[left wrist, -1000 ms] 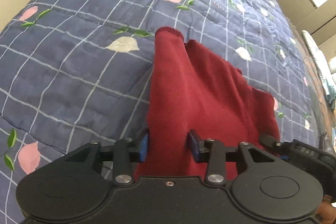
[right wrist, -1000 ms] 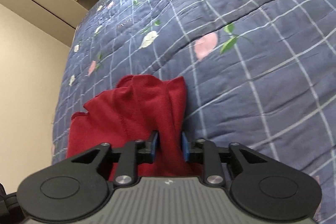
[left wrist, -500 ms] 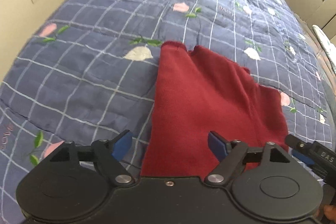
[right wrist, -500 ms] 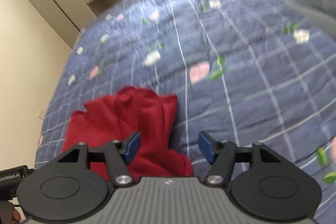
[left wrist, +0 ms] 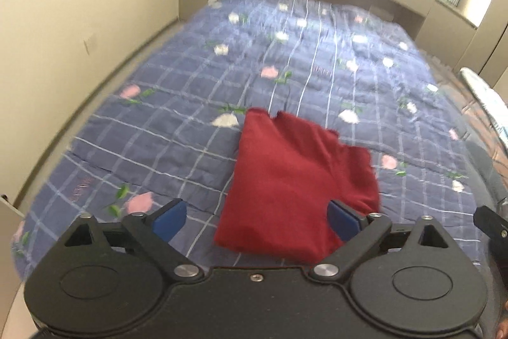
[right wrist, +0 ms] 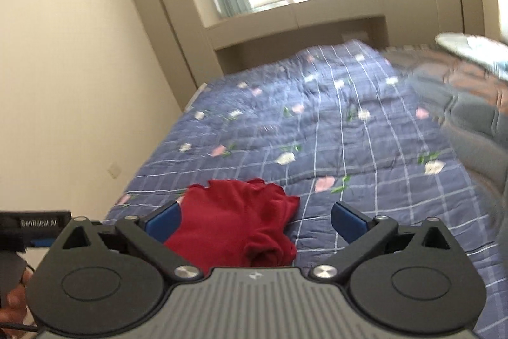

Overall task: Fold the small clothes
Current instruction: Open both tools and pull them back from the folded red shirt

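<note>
Red garment [left wrist: 295, 180] lying folded on the quilt [left wrist: 177, 129] of the bed, near its front edge, touching neither gripper. Left gripper [left wrist: 257, 218] released, fingers [left wrist: 166, 218] just spread wide, nothing between. Right gripper [right wrist: 254, 221] same: just opened, empty, above the cloth. One edge bunched in right view [right wrist: 270, 240], likely dropped loose. Probably let go to leave the fold settled; bunch may need smoothing.

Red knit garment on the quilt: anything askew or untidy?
The red knit garment lies folded on the blue checked floral quilt, but in the right wrist view its near right corner is bunched into a lump rather than flat. Nothing else stands out.
</note>
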Tool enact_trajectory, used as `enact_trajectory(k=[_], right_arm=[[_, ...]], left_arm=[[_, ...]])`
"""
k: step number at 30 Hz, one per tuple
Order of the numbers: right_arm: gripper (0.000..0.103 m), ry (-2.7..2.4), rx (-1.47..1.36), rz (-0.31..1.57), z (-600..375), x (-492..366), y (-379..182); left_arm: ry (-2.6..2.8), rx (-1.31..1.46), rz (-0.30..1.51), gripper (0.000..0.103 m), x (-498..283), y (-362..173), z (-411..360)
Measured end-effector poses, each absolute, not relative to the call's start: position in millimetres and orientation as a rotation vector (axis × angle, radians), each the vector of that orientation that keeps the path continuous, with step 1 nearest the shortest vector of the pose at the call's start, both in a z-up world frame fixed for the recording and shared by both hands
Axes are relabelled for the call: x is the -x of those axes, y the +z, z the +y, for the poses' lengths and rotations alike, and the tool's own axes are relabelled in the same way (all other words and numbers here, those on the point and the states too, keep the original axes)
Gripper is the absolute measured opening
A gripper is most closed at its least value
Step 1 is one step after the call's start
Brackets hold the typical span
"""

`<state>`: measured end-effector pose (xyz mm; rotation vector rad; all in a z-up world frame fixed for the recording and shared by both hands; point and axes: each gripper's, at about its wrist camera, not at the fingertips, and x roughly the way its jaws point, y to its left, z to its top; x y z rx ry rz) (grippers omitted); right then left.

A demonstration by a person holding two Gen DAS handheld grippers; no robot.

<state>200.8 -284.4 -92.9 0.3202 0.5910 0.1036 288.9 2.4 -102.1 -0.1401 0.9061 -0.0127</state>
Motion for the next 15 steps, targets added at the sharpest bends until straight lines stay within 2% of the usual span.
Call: enact_trajectory(k=[3, 8, 15], right_arm=[[0.103, 0.125, -0.296, 0.573, -286.5, -161.2, -65.8], [0.103, 0.170, -0.265, 0.545, -284.6, -97.1, -25.1], [0.103, 0.217, -0.220, 0.554, -271.1, -40.1, 4.1]], left_arm=[[-0.004, 0.121, 0.850, 0.102, -244.9, -67.3, -0.8], [-0.002, 0.095, 0.795, 0.102, -171.5, -18.0, -7.0], [-0.012, 0.025, 0.727, 0.102, -82.8, 16.9, -13.7]])
